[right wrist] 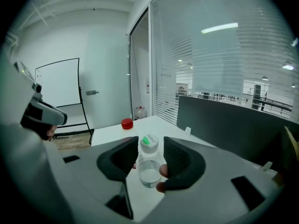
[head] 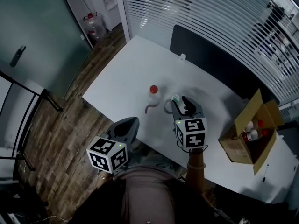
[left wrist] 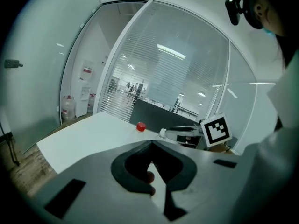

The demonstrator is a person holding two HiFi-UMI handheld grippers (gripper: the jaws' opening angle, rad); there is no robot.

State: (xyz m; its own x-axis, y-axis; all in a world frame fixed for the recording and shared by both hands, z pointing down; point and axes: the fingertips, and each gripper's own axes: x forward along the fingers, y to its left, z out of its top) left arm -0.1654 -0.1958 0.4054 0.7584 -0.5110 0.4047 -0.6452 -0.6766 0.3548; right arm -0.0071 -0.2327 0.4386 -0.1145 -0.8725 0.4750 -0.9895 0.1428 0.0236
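R gripper [right wrist: 149,149] pinches small clear bottle [right wrist: 149,171], not yet lifted off table [head: 120,78]; L gripper [left wrist: 150,143] jaws together, empty; red-cap bottle [head: 153,96] untouched nearby.

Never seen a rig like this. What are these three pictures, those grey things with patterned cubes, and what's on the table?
A person holds a tool in each hand; each ends in a two-jaw claw, and the patterned cube is part of it. One picture looks down from a camera on the person's head; the other two come from cameras on the claws. On the white table stand a red-capped bottle and a small clear bottle, with a cardboard box of bottles at the right. The right claw is closed on the small clear bottle. The left claw is shut and empty, near the table's edge.
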